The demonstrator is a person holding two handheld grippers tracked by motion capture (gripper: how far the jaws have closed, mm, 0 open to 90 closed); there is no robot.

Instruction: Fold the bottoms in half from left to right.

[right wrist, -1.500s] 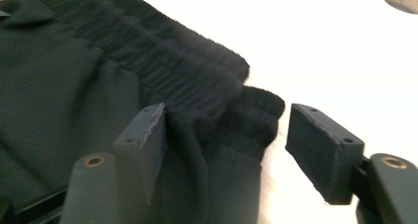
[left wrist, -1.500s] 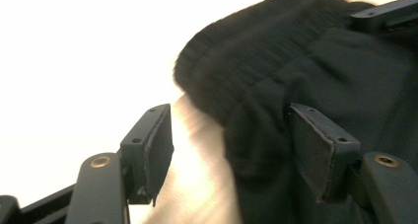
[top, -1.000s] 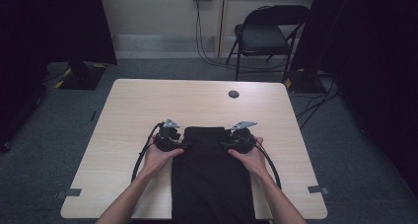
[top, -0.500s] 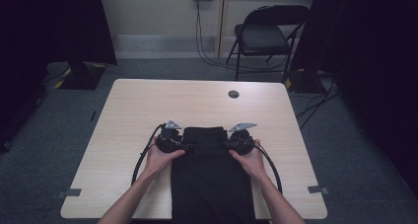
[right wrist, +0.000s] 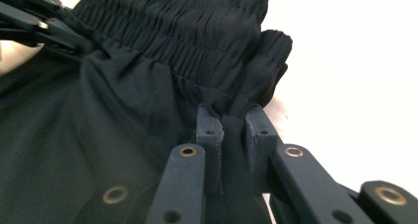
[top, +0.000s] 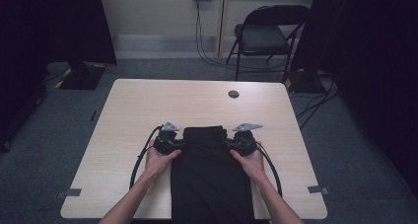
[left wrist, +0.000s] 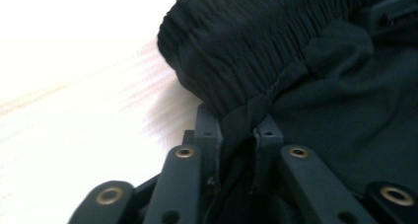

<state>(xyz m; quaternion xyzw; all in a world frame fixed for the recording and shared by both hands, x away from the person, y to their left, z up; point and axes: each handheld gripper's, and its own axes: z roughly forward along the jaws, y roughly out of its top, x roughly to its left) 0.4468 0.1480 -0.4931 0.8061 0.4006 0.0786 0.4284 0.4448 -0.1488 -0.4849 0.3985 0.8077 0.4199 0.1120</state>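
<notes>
— So, what is on the far left of the table (top: pixel 123 115)?

— Bare pale wood. Further in comes the left gripper (top: pixel 178 144), held in the person's left hand (top: pixel 158 160), with its black cable (top: pixel 138 165) looping back toward the near edge.

— And its jaws?

— They have just been closing, and the left gripper view shows them pinched on the black trousers (top: pixel 209 179). A fold of cloth just below the gathered waistband (left wrist: pixel 256 41) is squeezed between the two pads.

— Where do the trousers lie?

— In the middle of the near half of the table, flat, with the waistband toward the far side and the legs running down to the near edge. Whether they hang over that edge I cannot tell.

— Moving right?

— The right gripper (top: pixel 230 144) sits at the other end of the waistband, held in the right hand (top: pixel 251 164). Its jaws have also just been closing, and the right gripper view shows them clamped on a bunched fold at the waistband's corner (right wrist: pixel 266 61). The left gripper's jaws show at the top left of that view, at the far end of the elastic.

— Anything beyond?

— A small dark round disc (top: pixel 233 93) sits in the tabletop near the far edge, well apart from the cloth. Behind the table, to the right, stands a black folding chair (top: pixel 266 34) on the grey floor.
</notes>
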